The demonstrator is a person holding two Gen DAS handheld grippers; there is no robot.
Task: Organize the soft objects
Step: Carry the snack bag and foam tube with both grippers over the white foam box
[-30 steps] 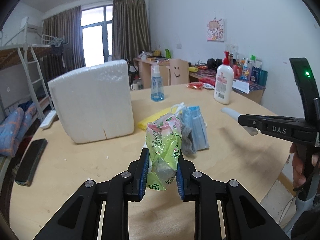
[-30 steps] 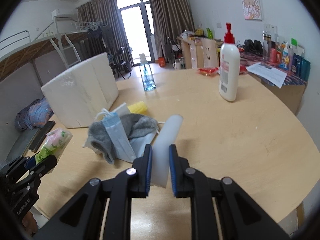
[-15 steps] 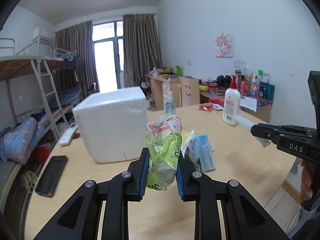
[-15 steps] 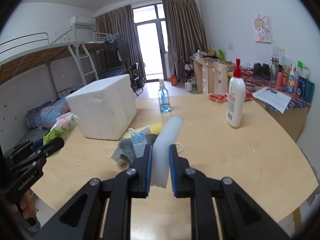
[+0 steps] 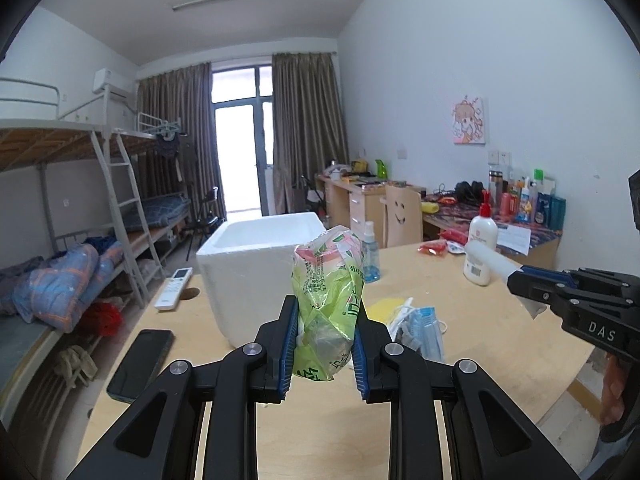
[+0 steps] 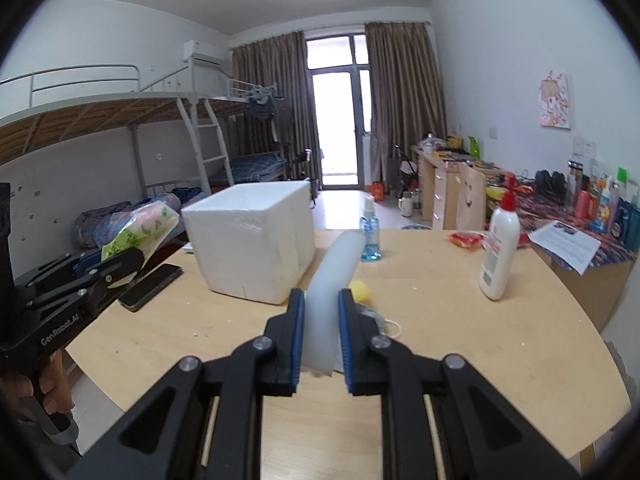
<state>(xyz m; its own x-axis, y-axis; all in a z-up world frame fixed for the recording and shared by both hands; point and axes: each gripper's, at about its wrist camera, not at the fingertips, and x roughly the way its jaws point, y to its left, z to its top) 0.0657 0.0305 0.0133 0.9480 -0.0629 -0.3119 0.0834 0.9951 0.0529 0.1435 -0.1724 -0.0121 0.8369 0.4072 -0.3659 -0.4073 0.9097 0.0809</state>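
Observation:
My left gripper [image 5: 322, 344] is shut on a green and pink plastic packet [image 5: 328, 300] and holds it high above the round wooden table [image 5: 460, 320]. My right gripper [image 6: 320, 332] is shut on a white foam strip [image 6: 334, 284], also raised. An open white foam box [image 5: 256, 276] stands just beyond the packet; it also shows in the right wrist view [image 6: 252, 244]. A pile of blue face masks [image 5: 426, 330], a grey cloth and a yellow sponge [image 5: 384, 306] lies on the table to the right of the box. The right gripper [image 5: 520, 280] shows at the right of the left wrist view.
A lotion pump bottle [image 6: 500, 256] and a blue spray bottle [image 6: 368, 236] stand on the table. A black phone [image 5: 142, 358] and a white remote [image 5: 174, 288] lie left of the box. Bunk beds are at left, cluttered desks at right.
Both grippers have risen and tilted up with their loads. The foam box now shows its open top, and the pile sits lower in both views.

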